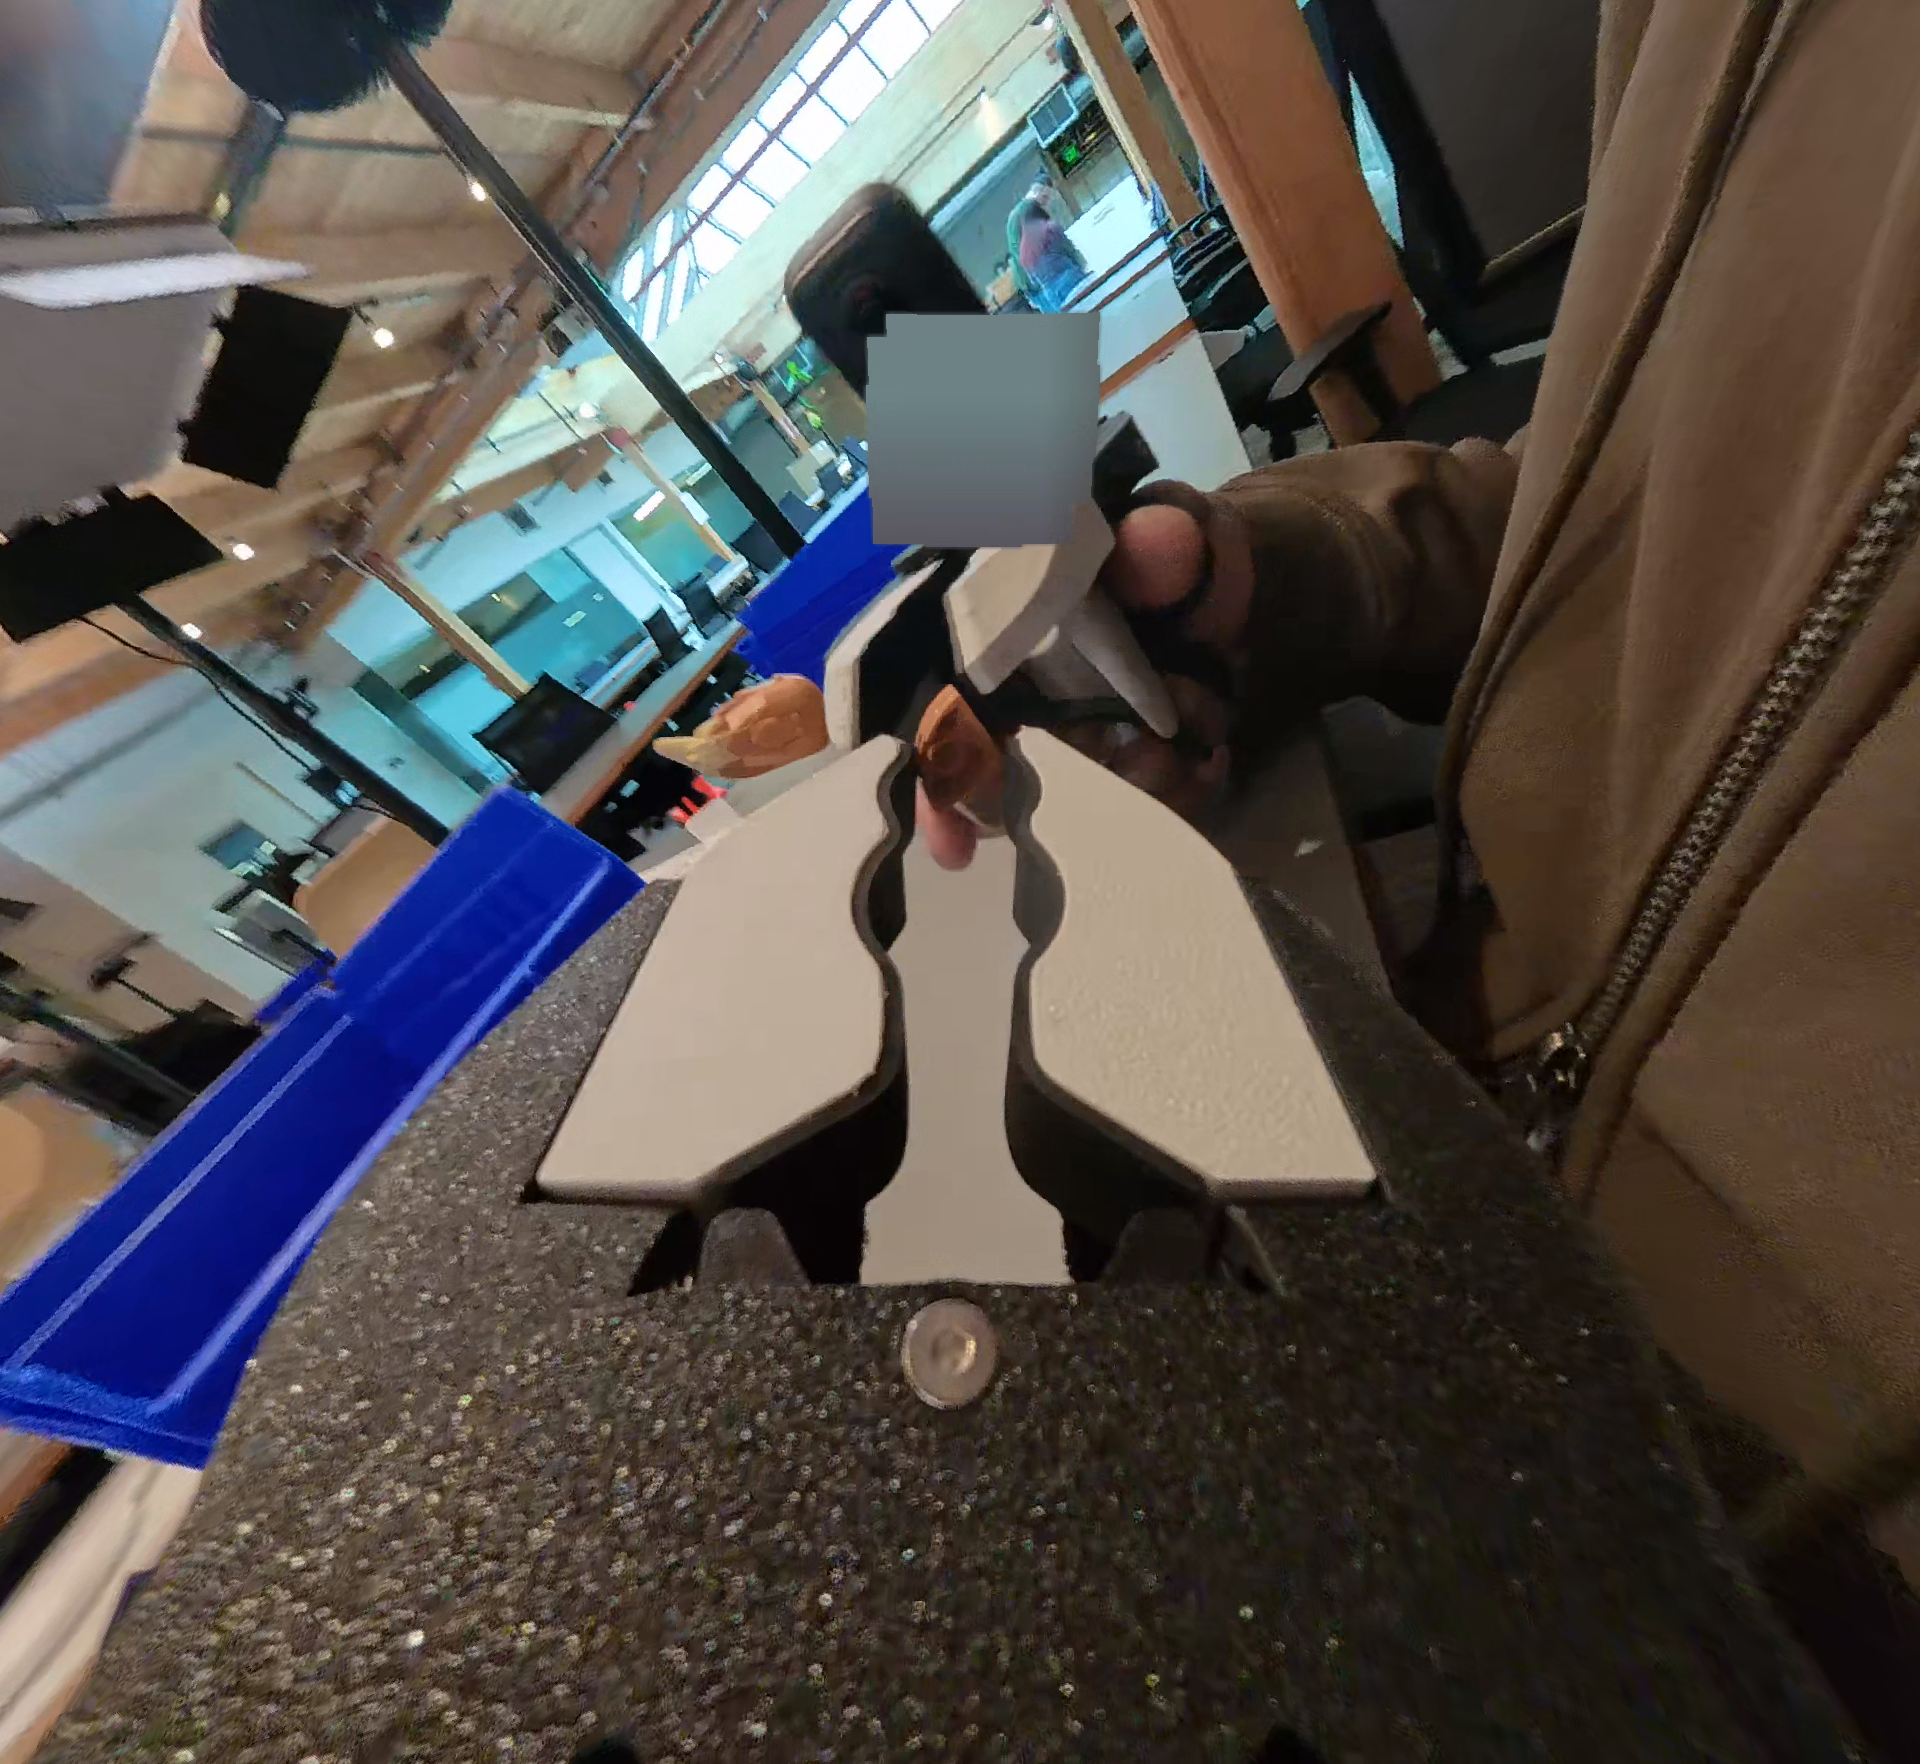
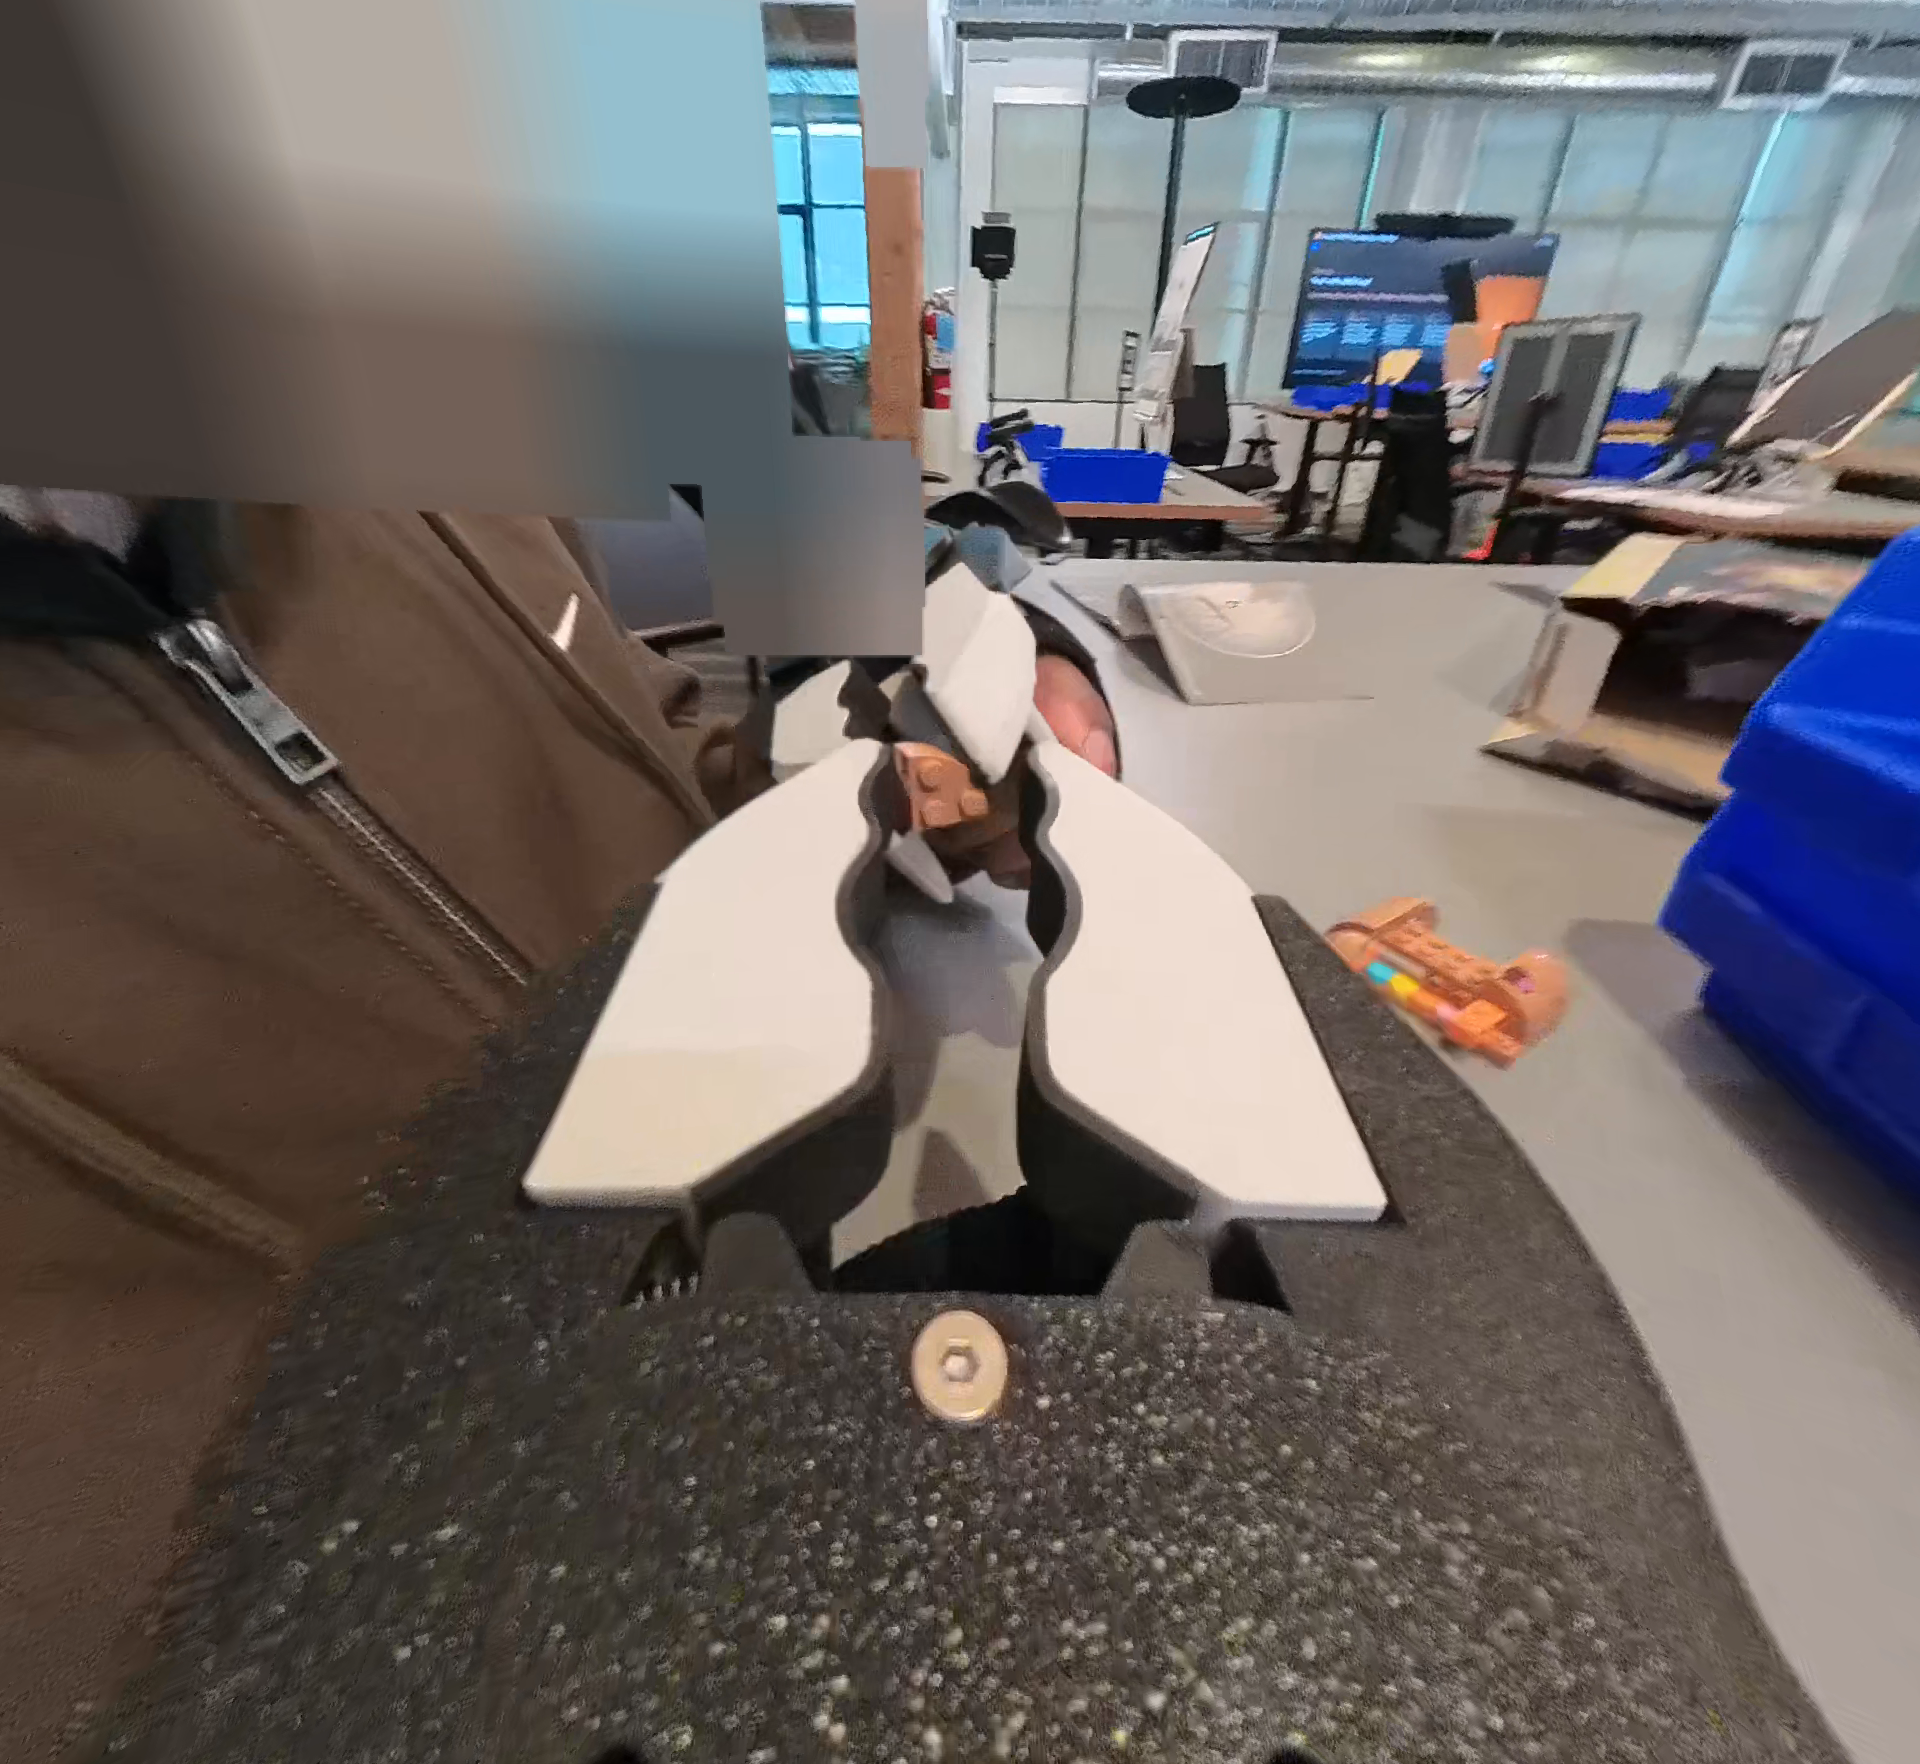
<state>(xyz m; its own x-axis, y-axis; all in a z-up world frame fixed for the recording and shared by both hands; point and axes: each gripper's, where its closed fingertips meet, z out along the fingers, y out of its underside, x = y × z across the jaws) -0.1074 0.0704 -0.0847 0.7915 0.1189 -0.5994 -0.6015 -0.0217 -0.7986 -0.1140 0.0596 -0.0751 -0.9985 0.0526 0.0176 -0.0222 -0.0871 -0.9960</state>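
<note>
My left gripper (image 1: 956, 769) and right gripper (image 2: 951, 784), fingers nearly closed, both pinch one small copper-brown studded brick (image 2: 940, 795), left of the blue plastic bin (image 2: 1808, 862)

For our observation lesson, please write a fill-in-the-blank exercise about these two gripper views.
1. The stacked bins on the right are ___.
2. The person's brown jacket fastens with a ___.
3. A small studded brick sits between the right gripper's ___.
4. The loose brick model lies on the grey ___.
Missing words: blue; zipper; fingers; table.
</note>
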